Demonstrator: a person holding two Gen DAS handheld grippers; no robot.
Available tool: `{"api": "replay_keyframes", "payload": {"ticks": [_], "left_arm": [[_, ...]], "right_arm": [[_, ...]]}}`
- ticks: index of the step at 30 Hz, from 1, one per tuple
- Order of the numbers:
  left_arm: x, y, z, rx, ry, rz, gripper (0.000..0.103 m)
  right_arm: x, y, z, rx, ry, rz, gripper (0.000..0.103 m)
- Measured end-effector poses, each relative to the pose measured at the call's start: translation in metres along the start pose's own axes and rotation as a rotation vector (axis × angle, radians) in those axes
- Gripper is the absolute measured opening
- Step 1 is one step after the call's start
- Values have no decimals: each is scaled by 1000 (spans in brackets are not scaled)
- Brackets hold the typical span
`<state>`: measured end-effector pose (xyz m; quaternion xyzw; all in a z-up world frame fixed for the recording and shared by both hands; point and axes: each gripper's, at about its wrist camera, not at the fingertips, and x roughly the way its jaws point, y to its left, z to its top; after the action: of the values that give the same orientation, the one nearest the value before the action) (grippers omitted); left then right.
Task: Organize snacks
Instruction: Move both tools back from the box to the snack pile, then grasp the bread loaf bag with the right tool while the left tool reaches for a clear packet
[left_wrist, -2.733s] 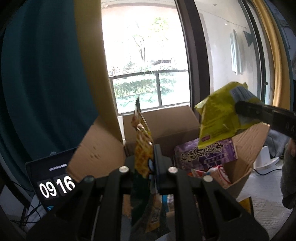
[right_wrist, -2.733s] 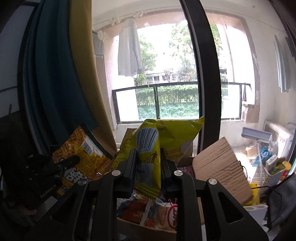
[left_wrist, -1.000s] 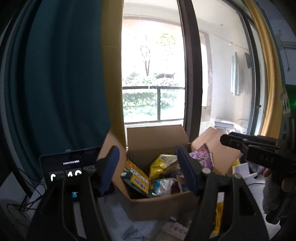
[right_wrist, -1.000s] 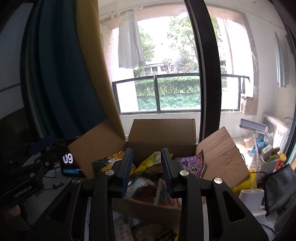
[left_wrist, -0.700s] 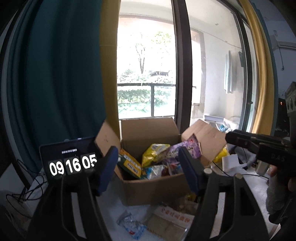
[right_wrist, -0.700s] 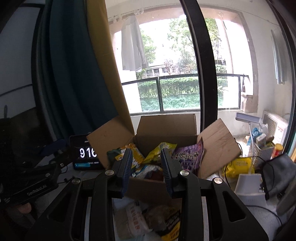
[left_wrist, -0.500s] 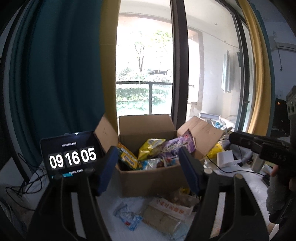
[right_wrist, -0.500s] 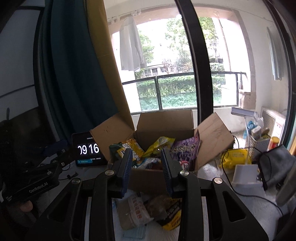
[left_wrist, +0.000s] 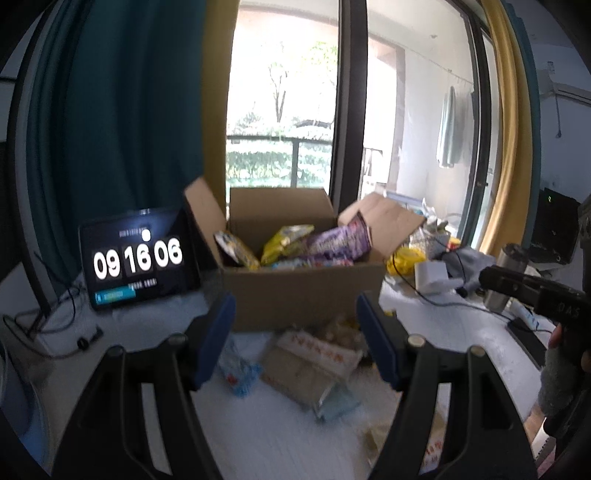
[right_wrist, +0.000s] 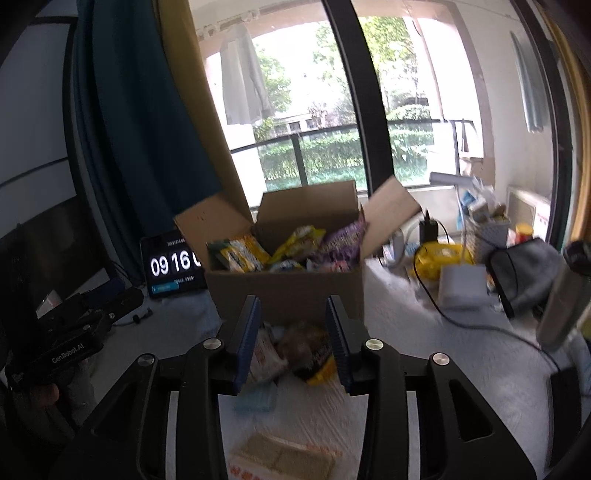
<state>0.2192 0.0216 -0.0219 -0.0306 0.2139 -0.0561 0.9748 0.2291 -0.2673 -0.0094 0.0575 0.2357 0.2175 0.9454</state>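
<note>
An open cardboard box (left_wrist: 303, 295) (right_wrist: 284, 291) stands on the white table, holding a yellow bag (left_wrist: 284, 240), a purple bag (left_wrist: 336, 242) and other snack packs. Loose snack packs lie on the table in front of the box: a tan cracker pack (left_wrist: 310, 362), a small blue pack (left_wrist: 236, 373), a dark and yellow bag (right_wrist: 314, 350). My left gripper (left_wrist: 295, 339) is open and empty, back from the box. My right gripper (right_wrist: 293, 339) is open and empty, above the loose packs. Another cracker pack (right_wrist: 280, 458) lies close below it.
A tablet clock (left_wrist: 136, 258) stands left of the box with cables beside it. Right of the box are a yellow bag (right_wrist: 439, 258), a white block (right_wrist: 461, 284), a grey pouch (right_wrist: 528, 273), a steel bottle (right_wrist: 561, 310) and cables. Curtains and a window stand behind.
Both grippers let go of their snack bags into the box, opened, and drew back and down from it. The loose packs on the table have come into view.
</note>
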Motion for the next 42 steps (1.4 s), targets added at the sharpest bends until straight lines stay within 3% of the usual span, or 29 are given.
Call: {"api": "replay_keyframes", "payload": {"ticks": [7, 13, 20, 23, 26, 30, 37, 42], "left_arm": [[4, 2, -41, -56, 115, -12, 70], [8, 0, -89, -141, 226, -34, 70], [-1, -15, -132, -214, 308, -61, 75], [1, -24, -143, -200, 342, -50, 76], [11, -28, -149, -163, 393, 27, 76], [22, -31, -157, -125, 452, 76, 76], [36, -41, -166, -91, 519, 41, 76], [42, -48, -164, -55, 521, 21, 76]], "right_arm": [[-5, -14, -37, 29, 57, -32, 44], [-9, -28, -67, 80, 98, -19, 52], [-3, -44, -106, 131, 175, -16, 56], [1, -48, -122, 147, 212, -1, 57], [6, -53, -136, 167, 249, 6, 57], [12, -55, -148, 178, 281, 19, 58], [32, -52, -164, 199, 367, 53, 62], [39, -43, -165, 196, 365, 84, 69]]}}
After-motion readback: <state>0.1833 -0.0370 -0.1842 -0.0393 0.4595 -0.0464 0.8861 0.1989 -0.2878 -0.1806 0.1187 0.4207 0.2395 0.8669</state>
